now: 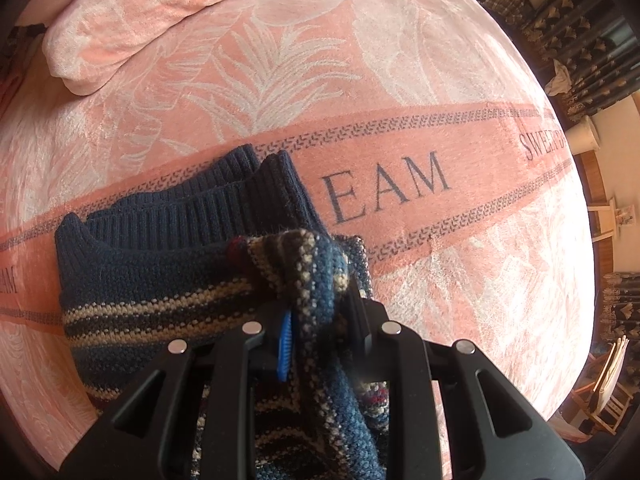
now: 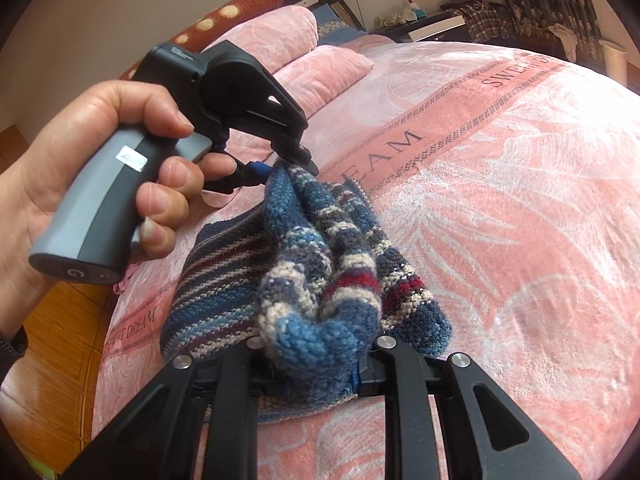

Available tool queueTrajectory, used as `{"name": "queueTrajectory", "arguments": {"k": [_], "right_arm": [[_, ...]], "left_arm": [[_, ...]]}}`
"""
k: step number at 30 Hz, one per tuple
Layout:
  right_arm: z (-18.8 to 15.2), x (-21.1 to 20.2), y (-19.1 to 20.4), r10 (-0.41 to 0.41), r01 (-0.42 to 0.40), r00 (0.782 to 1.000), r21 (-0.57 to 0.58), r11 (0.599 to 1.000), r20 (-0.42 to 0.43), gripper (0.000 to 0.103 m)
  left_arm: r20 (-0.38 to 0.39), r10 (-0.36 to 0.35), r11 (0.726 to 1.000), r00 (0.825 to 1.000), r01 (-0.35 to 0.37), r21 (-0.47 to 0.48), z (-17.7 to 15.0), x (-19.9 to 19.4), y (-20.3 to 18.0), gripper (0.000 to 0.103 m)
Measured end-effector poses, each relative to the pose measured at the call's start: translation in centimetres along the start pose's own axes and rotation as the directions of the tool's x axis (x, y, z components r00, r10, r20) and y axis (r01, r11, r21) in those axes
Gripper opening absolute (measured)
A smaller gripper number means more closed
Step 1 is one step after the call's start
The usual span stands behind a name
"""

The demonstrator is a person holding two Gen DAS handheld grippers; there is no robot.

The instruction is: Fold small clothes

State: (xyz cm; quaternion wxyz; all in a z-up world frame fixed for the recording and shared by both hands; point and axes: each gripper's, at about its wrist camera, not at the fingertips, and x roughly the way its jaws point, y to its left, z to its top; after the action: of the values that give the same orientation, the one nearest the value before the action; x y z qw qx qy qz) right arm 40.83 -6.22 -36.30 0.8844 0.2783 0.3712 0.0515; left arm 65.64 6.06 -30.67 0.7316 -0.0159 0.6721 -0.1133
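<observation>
Left gripper point(image 1: 316, 320) pinched a bunched fold of the striped knit sweater point(image 1: 160, 280); right gripper point(image 2: 320, 364) clamped another thick fold. The navy-ribbed sweater lay near the pink blanket's point(image 1: 400, 80) near edge, open bedding far and right, pillows point(image 2: 320, 68) far left.

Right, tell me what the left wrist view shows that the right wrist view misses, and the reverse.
Only the left wrist view shows the sweater's plain navy ribbed collar and the left claw from behind, shut on a bunch of the knit.

Only the right wrist view shows the person's hand gripping the left claw's handle, the right claw shut on the sweater, the pillows and the nightstand.

Both show the striped sweater on the pink blanket with its lettered band.
</observation>
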Motion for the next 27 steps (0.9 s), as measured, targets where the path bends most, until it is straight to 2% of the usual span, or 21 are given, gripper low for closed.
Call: {"name": "queueTrajectory", "arguments": {"k": [12,15,17,18,20,22,24,26,27], "right_arm": [[-0.1,2.0,-1.9,0.024,-0.019,0.998,0.073,0.997,-0.064,0.020],[-0.2,2.2,-2.3,0.030,-0.024,0.997,0.081,0.996,-0.070,0.020],[-0.2,2.3,-2.6,0.048,-0.040,0.995,0.097,0.994,-0.083,0.021],[-0.2,2.4,-2.8,0.062,-0.052,0.994,0.110,0.993,-0.091,0.023],[0.1,2.7,-3.5,0.100,-0.085,0.990,0.142,0.986,-0.103,0.028],[0.3,2.8,-4.5,0.166,-0.141,0.978,0.194,0.971,-0.122,0.035],[0.5,3.0,-5.6,0.258,-0.215,0.956,0.264,0.940,-0.141,0.056],[0.8,3.4,-7.0,0.373,-0.302,0.912,0.336,0.892,-0.170,0.060],[1.1,3.8,-7.7,0.432,-0.341,0.881,0.375,0.862,-0.191,0.060]], "left_arm": [[0.015,0.015,1.000,1.000,-0.015,0.017,0.1,1.4,-0.4,0.026],[0.026,0.005,1.000,1.000,-0.005,0.020,-0.1,1.4,-0.5,0.035],[0.043,0.010,1.000,0.999,-0.010,0.016,-0.2,1.0,-0.3,0.048],[0.055,0.006,1.000,0.998,-0.007,0.012,-0.3,0.7,0.0,0.051],[0.088,-0.030,1.000,0.996,0.030,-0.005,-0.6,-0.4,0.9,0.058],[0.146,-0.059,0.998,0.987,0.059,0.002,-1.4,-2.3,2.1,0.060],[0.201,-0.122,0.992,0.972,0.117,0.040,-3.1,-4.5,3.3,0.063],[0.232,-0.216,0.976,0.949,0.203,0.078,-5.8,-6.4,5.2,0.065],[0.232,-0.266,0.963,0.936,0.249,0.101,-7.1,-7.2,6.0,0.065]]}}
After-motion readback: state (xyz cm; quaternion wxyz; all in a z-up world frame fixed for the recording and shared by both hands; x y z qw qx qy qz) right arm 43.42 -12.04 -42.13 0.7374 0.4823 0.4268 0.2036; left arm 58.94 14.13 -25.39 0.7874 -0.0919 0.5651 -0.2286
